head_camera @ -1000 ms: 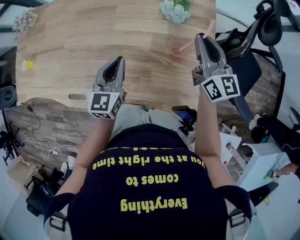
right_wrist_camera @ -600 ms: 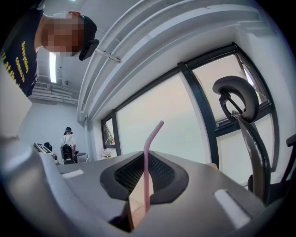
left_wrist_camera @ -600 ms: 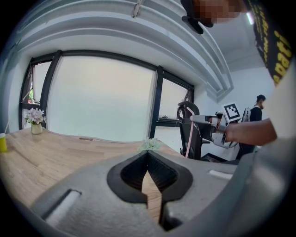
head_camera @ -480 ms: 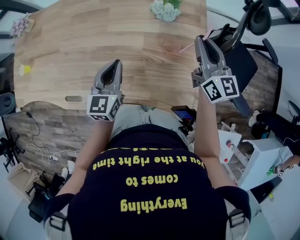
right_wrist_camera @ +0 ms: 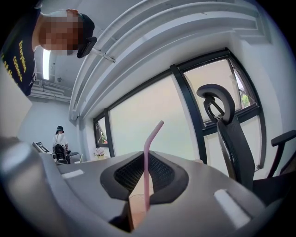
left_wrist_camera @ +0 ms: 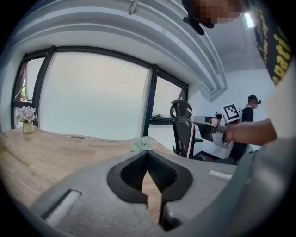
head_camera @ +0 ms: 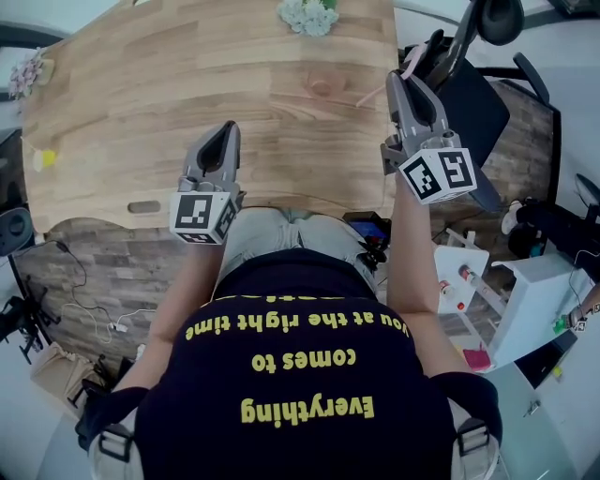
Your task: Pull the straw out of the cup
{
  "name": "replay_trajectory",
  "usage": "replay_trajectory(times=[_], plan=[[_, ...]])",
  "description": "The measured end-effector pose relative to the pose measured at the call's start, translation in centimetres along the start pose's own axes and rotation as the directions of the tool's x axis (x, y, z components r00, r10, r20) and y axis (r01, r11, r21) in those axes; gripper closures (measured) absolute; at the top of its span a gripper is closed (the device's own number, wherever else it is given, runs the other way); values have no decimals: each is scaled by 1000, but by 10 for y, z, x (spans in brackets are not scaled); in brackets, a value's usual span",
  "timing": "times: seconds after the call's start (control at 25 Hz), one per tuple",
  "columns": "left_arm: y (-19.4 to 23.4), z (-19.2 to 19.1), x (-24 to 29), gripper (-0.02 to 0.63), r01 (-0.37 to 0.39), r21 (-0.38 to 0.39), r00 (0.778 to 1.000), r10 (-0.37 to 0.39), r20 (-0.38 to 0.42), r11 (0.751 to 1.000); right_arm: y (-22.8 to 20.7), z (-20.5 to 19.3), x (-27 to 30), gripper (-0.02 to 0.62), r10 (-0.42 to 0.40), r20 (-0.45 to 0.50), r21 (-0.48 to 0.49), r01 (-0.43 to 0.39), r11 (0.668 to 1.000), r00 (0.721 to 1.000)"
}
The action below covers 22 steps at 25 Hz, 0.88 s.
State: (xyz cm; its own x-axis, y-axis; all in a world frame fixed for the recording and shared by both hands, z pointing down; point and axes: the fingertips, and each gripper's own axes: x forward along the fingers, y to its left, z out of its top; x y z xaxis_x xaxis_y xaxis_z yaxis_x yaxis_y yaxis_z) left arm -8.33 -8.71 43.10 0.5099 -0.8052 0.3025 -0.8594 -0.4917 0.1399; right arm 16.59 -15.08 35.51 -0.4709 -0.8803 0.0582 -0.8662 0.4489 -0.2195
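cup (right_wrist_camera: 137, 210): translucent, pinkish, showing low between jaws; pink bendy straw (right_wrist_camera: 147, 159) standing in it | right gripper (head_camera: 403, 82): pinching the straw's stem at the desk (head_camera: 187, 75) corner | left gripper (head_camera: 225, 133): jaws meeting, holding nothing, hovering over wood grain | around: white flowers (head_camera: 307, 14); black office chair (right_wrist_camera: 233, 143) looming beyond

The head view looks steeply down from above onto the near edge of the wooden table (head_camera: 187, 84). Cameras on the left gripper (head_camera: 225, 129) and right gripper (head_camera: 403, 80) sit close behind their jaws, facing forward over the table. The head and left gripper views share the white flowers (head_camera: 305, 14) at its far edge.
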Motion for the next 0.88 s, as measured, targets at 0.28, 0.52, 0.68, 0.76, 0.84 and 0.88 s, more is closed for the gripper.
replay_trajectory(times=[0.28,0.52,0.68,0.76,0.84,0.88], plan=[[-7,1,9,606,48,-1,999,-48,-10,999,-8,-27,-11,561,-34,-58,91,40,995,998],[-8,-1,16,606,72,-3,997,-72,-22,997,-16,-54,-13,562,-46,-134,153,66,986,990],[-7,-1,21,606,81,-5,996,-81,-24,997,-18,-75,-10,562,-30,-209,200,73,977,978],[-6,-1,24,606,81,-6,996,-81,-26,997,-20,-85,-9,562,-26,-240,214,79,974,970],[-4,-2,27,606,79,-7,996,-79,-29,997,-22,-94,-9,563,-24,-267,220,85,972,963],[-4,-2,28,606,77,-9,996,-78,-31,997,-23,-99,-9,563,-23,-279,224,88,971,960]])
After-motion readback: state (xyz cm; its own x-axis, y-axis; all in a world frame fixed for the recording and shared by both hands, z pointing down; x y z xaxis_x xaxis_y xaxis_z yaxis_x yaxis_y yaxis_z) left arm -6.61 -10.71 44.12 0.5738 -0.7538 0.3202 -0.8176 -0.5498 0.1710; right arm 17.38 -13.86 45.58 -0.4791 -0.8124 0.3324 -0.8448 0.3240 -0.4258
